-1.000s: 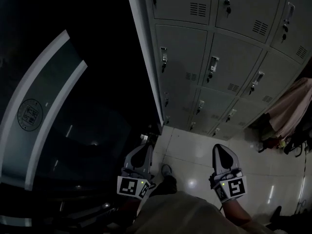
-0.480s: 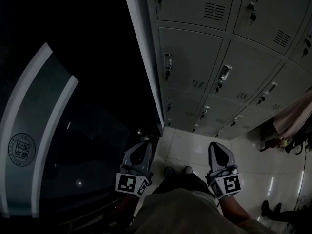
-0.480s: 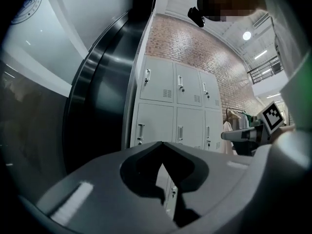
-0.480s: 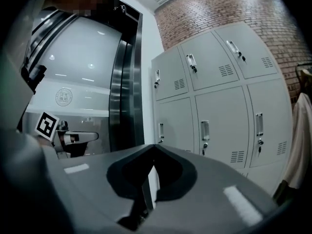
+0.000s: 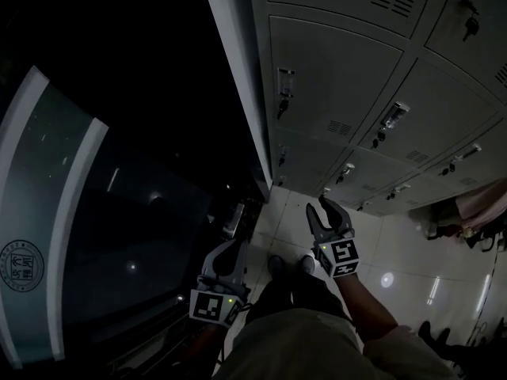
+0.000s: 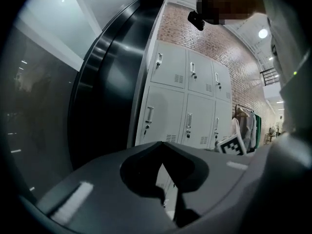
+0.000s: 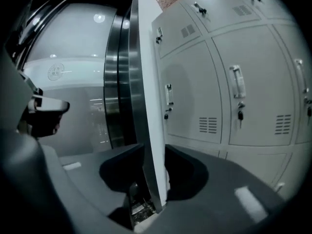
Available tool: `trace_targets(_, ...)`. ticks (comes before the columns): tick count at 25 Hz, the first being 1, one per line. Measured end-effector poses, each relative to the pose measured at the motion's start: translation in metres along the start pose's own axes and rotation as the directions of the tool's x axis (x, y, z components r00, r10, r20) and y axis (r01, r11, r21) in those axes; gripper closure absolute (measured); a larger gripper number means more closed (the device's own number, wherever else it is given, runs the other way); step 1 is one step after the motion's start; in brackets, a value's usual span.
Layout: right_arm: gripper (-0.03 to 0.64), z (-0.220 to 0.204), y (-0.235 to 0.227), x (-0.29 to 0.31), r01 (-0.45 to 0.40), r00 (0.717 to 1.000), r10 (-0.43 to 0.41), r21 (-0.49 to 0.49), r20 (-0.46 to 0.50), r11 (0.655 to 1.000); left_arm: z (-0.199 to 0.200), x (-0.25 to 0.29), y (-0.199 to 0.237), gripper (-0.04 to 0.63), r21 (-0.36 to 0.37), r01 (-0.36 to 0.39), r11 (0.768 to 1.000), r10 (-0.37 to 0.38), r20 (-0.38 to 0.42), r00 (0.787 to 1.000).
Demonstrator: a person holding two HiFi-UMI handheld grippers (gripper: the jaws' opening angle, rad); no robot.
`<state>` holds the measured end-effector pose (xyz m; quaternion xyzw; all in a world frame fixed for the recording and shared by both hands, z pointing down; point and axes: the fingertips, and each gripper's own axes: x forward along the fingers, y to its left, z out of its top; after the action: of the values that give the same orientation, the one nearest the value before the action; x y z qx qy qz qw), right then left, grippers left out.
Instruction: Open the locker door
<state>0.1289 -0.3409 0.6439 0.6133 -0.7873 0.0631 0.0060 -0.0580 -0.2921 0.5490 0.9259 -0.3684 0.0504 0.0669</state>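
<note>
a dim room seen from above, looking steeply down the front of a bank of grey metal lockers (image 5: 348, 93) on the right. every locker door in view is shut. the closest column's door (image 5: 317, 77) has a vertical handle (image 5: 284, 83) with a key hanging below it and a small vent at its lower right. the lockers stand on a glossy pale tiled floor (image 5: 412, 252).

the right gripper (image 5: 320, 210) is raised toward the bottom of the bank, well short of any door. its jaws are opening, with nothing between them. in the right gripper view (image 7: 153, 152) only the bank's white corner edge (image 7: 146, 106) shows through the gap, farther off.

the left gripper (image 5: 235, 245) hangs lower and nearer, by the person's left leg. its jaws are closed tip to tip on nothing (image 6: 163, 147).

to the left is a dark glass wall (image 5: 119, 236) with a round emblem (image 5: 20, 261). clothes (image 5: 483, 204) hang at the far right.
</note>
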Motion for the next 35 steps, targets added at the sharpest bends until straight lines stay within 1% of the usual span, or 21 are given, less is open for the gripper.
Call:
trace_targets(5,0.400,-0.115,-0.025,0.100,-0.027,0.995,0.029,0.023,-0.092,0.999,-0.040,0.015,0.015,0.537,-0.003,-0.014,1.000,0.014,-0.015,1.000)
trace_targets(7,0.377,-0.158,-0.035,0.138,-0.028,0.991,0.031,0.028,-0.128,0.999,-0.059,0.017,0.020,0.537,-0.003,-0.019,1.000,0.019,-0.031,0.999)
trace_targets(11,0.367,-0.233,-0.052,0.200,-0.026,0.981,0.037,0.061,-0.189,0.998,-0.099,0.020,0.033,0.537,0.000,-0.021,1.000,0.021,-0.067,0.998)
trace_targets(14,0.367,-0.271,-0.065,0.237,-0.018,0.978,0.032,0.066,-0.207,0.998,-0.130,0.026,0.044,0.537,0.009,-0.027,1.000,0.028,-0.092,0.995)
trace_targets(17,0.367,-0.294,-0.075,0.270,-0.014,0.979,0.030,0.081,-0.204,0.997,-0.154,0.035,0.052,0.537,0.022,-0.030,0.999,0.033,-0.108,0.994)
trace_targets(22,0.368,-0.325,-0.084,0.314,0.017,0.976,0.002,0.087,-0.216,0.996,-0.183,0.045,0.056,0.537,0.050,-0.016,0.999,0.020,-0.084,0.996)
trace_targets(25,0.383,-0.336,-0.086,0.331,0.026,0.976,-0.008,0.079,-0.218,0.997,-0.203,0.052,0.056,0.537,0.032,-0.009,0.999,0.012,-0.093,0.996)
trace_targets(28,0.396,-0.342,-0.084,0.339,0.048,0.979,-0.034,0.062,-0.203,0.997,-0.217,0.056,0.055,0.537,0.016,0.000,1.000,0.001,-0.100,0.995)
trace_targets(31,0.391,-0.346,-0.085,0.342,0.085,0.980,-0.071,0.067,-0.184,0.994,-0.228,0.058,0.054,0.537,0.012,0.011,1.000,-0.010,-0.105,0.994)
trace_targets(33,0.401,-0.346,-0.087,0.340,0.097,0.978,-0.083,0.061,-0.193,0.993,-0.234,0.059,0.052,0.537,0.004,0.013,1.000,-0.013,-0.102,0.995)
trace_targets(35,0.423,-0.345,-0.089,0.338,0.115,0.972,-0.097,0.074,-0.212,0.991,-0.239,0.058,0.052,0.537,-0.001,0.011,1.000,-0.011,-0.107,0.994)
